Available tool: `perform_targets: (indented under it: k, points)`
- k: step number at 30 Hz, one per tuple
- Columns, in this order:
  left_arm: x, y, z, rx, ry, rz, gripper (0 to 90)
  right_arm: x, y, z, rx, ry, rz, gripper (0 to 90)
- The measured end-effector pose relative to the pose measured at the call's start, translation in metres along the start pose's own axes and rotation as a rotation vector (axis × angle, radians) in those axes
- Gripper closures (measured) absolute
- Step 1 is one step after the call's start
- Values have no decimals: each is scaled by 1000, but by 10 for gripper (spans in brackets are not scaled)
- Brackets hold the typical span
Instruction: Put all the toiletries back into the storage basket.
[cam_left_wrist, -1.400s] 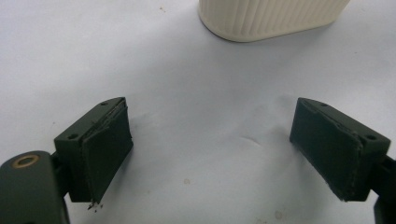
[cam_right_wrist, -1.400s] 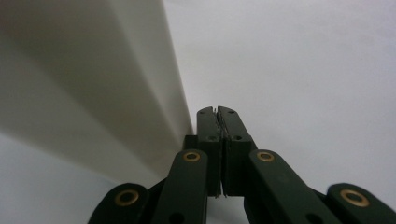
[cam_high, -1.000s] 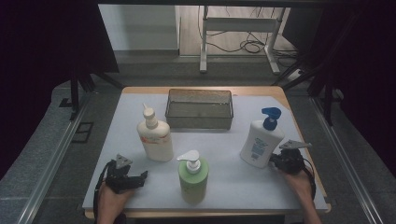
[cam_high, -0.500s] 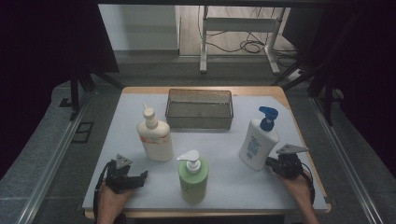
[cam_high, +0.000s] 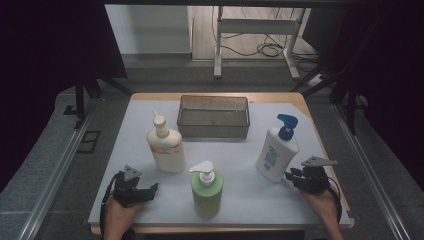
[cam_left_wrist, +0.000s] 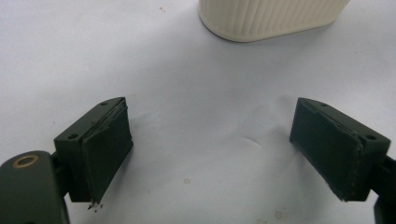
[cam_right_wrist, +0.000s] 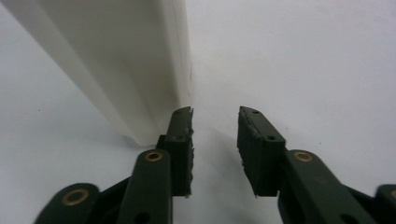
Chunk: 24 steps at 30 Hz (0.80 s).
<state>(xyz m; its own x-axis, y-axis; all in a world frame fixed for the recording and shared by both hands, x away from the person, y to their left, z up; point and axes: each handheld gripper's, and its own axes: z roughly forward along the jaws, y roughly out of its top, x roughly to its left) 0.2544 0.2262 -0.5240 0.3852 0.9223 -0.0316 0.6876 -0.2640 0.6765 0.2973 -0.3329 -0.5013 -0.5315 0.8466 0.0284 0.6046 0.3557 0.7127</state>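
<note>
1. High view shows the right gripper (cam_high: 294, 176) low on the tabletop (cam_high: 250, 200), just beside the bottom of the white bottle with the blue pump (cam_high: 276, 152).
2. Its jaws have just been opening. They stand a little apart with nothing between them, and 1 jaw sits right by the bottle's edge (cam_right_wrist: 140, 70).
3. The left gripper (cam_high: 150, 189) rests near the front, jaws spread wide and empty.
4. I think the bottle is hard, smooth plastic, a bit slippery and heavy if full. It is tall and may tip, so grab the flat body in the middle, not the pump.
5. The tabletop is pale and smooth. 2 more bottles (cam_high: 165, 147) (cam_high: 207, 192) and a grey mesh basket (cam_high: 214, 129) stand on it. The room around is dark.
</note>
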Motion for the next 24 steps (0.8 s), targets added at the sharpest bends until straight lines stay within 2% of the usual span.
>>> perform_targets:
  k: [10, 15, 19, 24]
  points:
    - [0, 0, 0, -1, 0, 0, 119, 6, -9, -9, 24, -17, 6, 511]
    - [0, 0, 0, -1, 0, 0, 119, 11, -15, -14, 38, 5, 8, 422]
    - [0, 0, 0, -2, 0, 0, 120, 15, -17, -18, 33, 21, -11, 356]
    - [0, 0, 0, -3, 0, 0, 120, 22, -11, -23, 6, 33, -30, 292]
